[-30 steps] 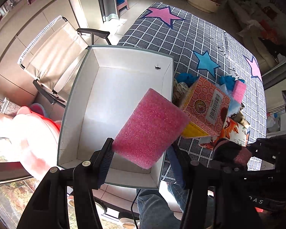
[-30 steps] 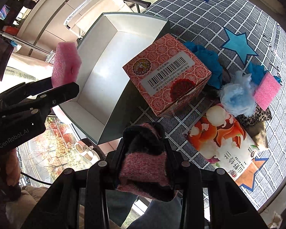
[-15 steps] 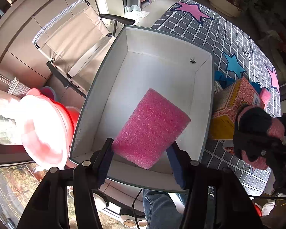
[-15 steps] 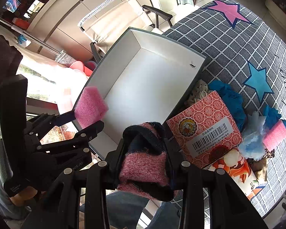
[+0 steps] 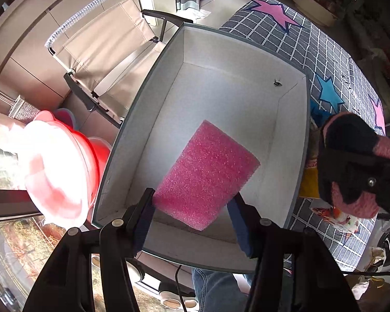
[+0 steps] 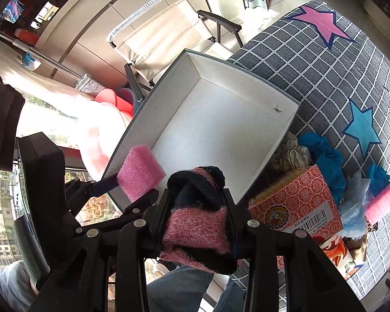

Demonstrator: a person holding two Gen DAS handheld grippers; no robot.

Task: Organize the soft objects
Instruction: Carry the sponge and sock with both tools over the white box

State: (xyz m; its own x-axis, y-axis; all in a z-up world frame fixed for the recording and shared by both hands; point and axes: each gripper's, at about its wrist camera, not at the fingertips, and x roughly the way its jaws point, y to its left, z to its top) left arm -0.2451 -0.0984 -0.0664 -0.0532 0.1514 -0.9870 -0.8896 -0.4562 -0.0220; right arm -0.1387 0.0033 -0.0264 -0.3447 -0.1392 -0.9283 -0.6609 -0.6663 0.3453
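Observation:
My left gripper is shut on a pink foam sponge and holds it over the near end of an open white box. The sponge also shows in the right wrist view, at the box's near corner. My right gripper is shut on a pink and black knitted sock, just in front of the box's near right edge. In the left wrist view the sock hangs right of the box. The box is bare inside.
On the grey checked star cloth, right of the box, lie a red patterned carton, blue fluffy cloths, a small pink sponge and a printed packet. A folding chair and red basins stand left of the box.
Both grippers have moved left towards the box. The sponge went from the box's right rim to over its inside. The sock has come up beside the box's right wall.

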